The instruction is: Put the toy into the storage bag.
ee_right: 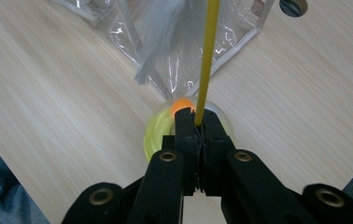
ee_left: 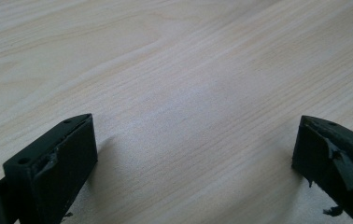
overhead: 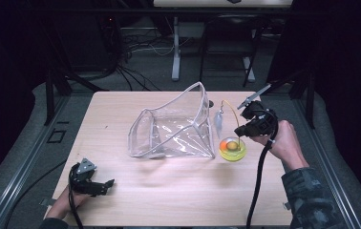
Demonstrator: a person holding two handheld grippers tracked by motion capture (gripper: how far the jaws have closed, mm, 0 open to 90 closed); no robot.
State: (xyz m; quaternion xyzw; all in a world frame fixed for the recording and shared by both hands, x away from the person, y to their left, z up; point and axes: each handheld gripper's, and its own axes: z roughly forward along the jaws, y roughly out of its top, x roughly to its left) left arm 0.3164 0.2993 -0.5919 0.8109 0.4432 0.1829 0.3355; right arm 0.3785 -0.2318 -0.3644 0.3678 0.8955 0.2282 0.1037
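Jaws of the right gripper (ee_right: 198, 122) clamp the yellow wand (ee_right: 208, 56), which rises upright and arches toward the clear bag (overhead: 174, 126).

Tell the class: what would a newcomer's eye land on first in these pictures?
Probably the bright yellow toy with an orange ball inside, right of the table's middle; the right gripper is shut on its thin yellow stem, which arches up to a grey feather. Next, the big clear plastic bag standing open mid-table. The left gripper rests open at the near left.

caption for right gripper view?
Right gripper fingers shut on yellow wand above yellow ball toy, beside clear bag.
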